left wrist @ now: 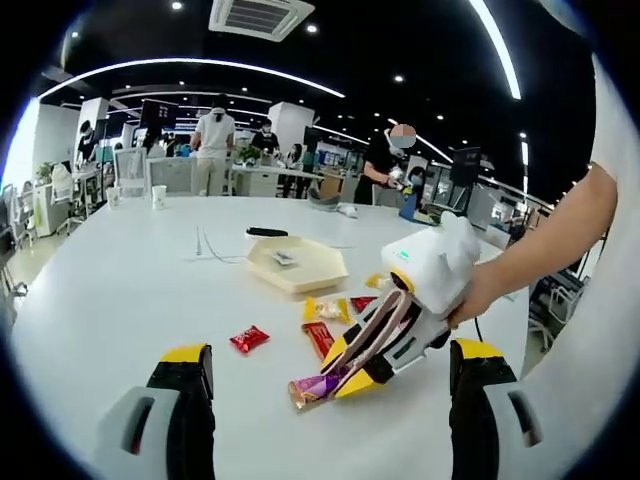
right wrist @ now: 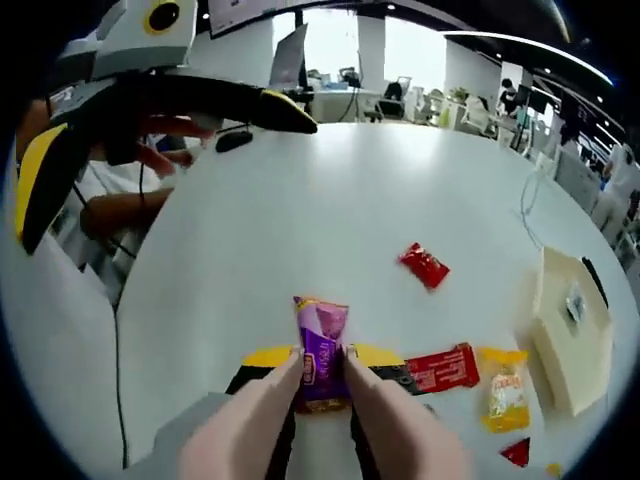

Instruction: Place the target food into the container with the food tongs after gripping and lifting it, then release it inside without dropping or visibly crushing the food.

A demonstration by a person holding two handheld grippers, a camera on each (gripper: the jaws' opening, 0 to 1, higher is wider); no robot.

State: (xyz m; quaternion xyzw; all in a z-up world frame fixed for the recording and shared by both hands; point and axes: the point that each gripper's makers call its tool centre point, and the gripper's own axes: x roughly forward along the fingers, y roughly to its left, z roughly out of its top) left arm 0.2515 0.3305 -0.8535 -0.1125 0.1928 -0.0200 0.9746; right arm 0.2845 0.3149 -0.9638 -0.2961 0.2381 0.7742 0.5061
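Note:
Pink food tongs (right wrist: 280,410) run out between my right gripper's (right wrist: 322,365) jaws, which are shut on them. The tong tips pinch a purple snack packet (right wrist: 322,345) at or just above the white table; I cannot tell if it is lifted. In the left gripper view my right gripper (left wrist: 352,365) comes in from the right with the tongs (left wrist: 385,320) and the purple packet (left wrist: 318,385). The cream hexagonal tray (left wrist: 300,275) lies farther back on the table. My left gripper (left wrist: 331,350) stands wide open with nothing held, its jaws on either side of the packet.
Loose snacks lie between packet and tray: a red candy (left wrist: 250,340), a long red packet (left wrist: 320,338), a yellow packet (left wrist: 328,310). The tray (right wrist: 555,340) holds one small packet (right wrist: 575,300). A cable (left wrist: 205,245) lies behind. People stand at desks beyond the table.

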